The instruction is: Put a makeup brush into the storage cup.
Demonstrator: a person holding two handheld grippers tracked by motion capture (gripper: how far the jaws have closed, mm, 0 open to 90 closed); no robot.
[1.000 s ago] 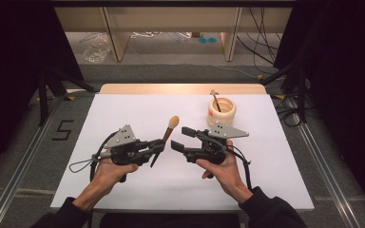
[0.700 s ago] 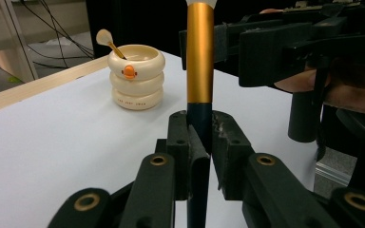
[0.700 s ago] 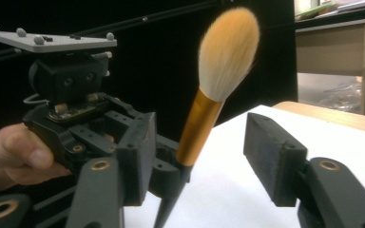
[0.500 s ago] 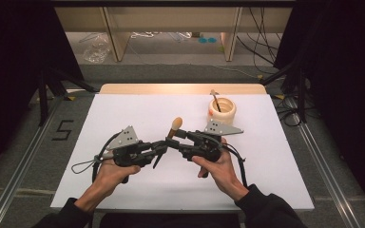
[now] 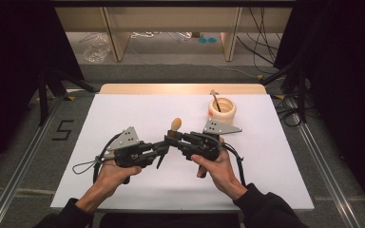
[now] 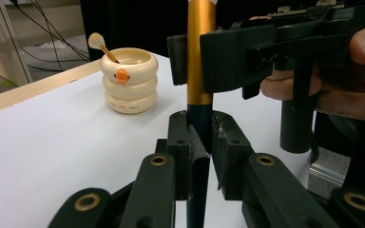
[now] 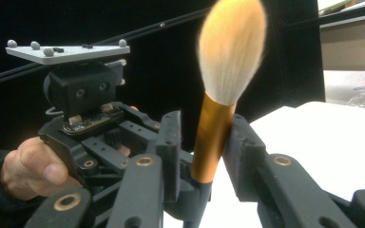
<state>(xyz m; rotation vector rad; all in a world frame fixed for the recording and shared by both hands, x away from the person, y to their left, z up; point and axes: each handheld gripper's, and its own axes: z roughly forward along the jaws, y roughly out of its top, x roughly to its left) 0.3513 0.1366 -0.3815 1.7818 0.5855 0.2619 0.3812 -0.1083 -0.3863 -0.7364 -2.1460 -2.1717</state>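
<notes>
A makeup brush (image 5: pixel 176 124) with pale bristles (image 7: pixel 230 52), a gold ferrule (image 6: pixel 200 47) and a dark handle stands upright between both grippers over the white table (image 5: pixel 138 109). My left gripper (image 6: pixel 200 137) is shut on the dark handle, low down. My right gripper (image 7: pixel 204 142) faces it from the right; its jaws have just been closing and now press on the gold ferrule from both sides. In the high view the left gripper (image 5: pixel 164 146) and right gripper (image 5: pixel 171 137) meet tip to tip at mid-table.
A cream ringed cup (image 5: pixel 222 110) with an orange dot (image 6: pixel 122 75) stands at the back right and holds a small gold-handled tool (image 6: pixel 97 42). A wooden strip (image 5: pixel 180 89) edges the table's far side. Cables trail from both grippers.
The right gripper moved left to the brush and closed its jaws around the ferrule. The brush now stands more upright. The left gripper kept its hold and place.
</notes>
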